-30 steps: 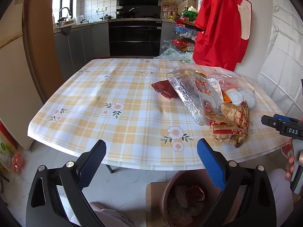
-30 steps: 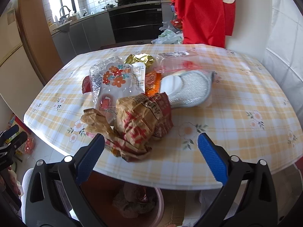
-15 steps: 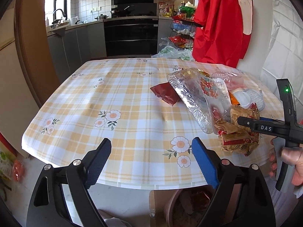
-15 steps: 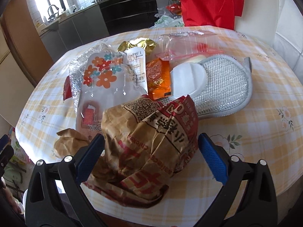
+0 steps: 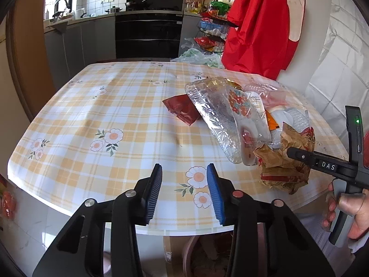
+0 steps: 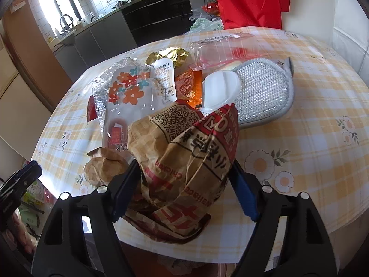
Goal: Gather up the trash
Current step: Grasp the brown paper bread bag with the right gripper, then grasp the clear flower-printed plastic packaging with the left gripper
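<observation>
A crumpled brown and red paper food bag (image 6: 184, 161) lies at the near edge of the checked table (image 6: 299, 138). My right gripper (image 6: 184, 191) has closed on it, one blue pad pressing each side; in the left wrist view the bag (image 5: 286, 161) lies at the right. Behind it lie a clear flowered plastic pouch (image 6: 129, 97), an orange wrapper (image 6: 189, 85), a white lid (image 6: 219, 87) and a dark red wrapper (image 5: 182, 108). My left gripper (image 5: 184, 191) is half closed and empty above the table's near edge.
A brown trash bin (image 5: 207, 256) with trash in it stands on the floor under the table's near edge. A silver mesh pad (image 6: 263, 92) and a clear zip bag (image 6: 221, 48) lie behind the trash. A red garment (image 5: 263, 23) hangs at the back right.
My right gripper moved forward onto the paper bag and closed on it. My left gripper narrowed from wide open and moved forward over the table edge.
</observation>
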